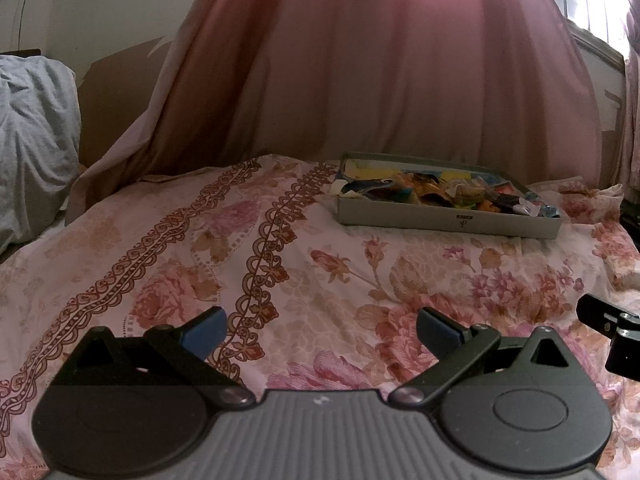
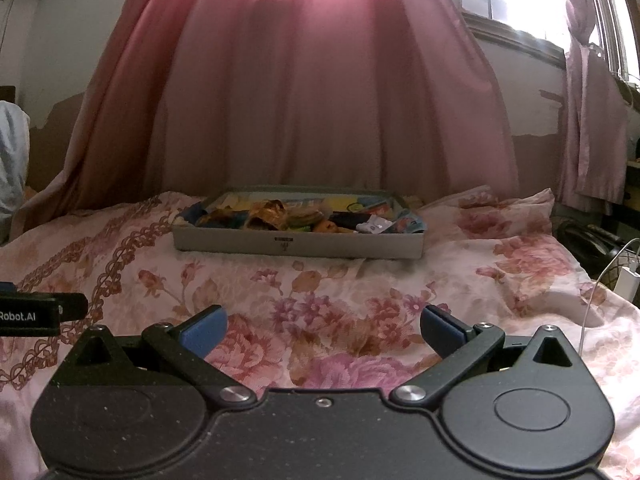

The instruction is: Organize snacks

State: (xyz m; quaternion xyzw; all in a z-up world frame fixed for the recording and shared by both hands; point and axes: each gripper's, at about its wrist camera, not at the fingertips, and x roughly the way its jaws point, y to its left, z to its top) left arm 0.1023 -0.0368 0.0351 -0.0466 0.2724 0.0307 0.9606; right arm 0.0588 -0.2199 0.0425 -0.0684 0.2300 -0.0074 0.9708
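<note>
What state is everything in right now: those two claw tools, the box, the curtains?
Left gripper: open, empty, above the bedspread.
Right gripper: open, empty, above the bedspread.
Box: lidless, flat on the bed, full of snack packets.
Snacks: jumbled in the box.
Curtain: drawn shut.
Bedspread: spread out, slightly rumpled.
</note>
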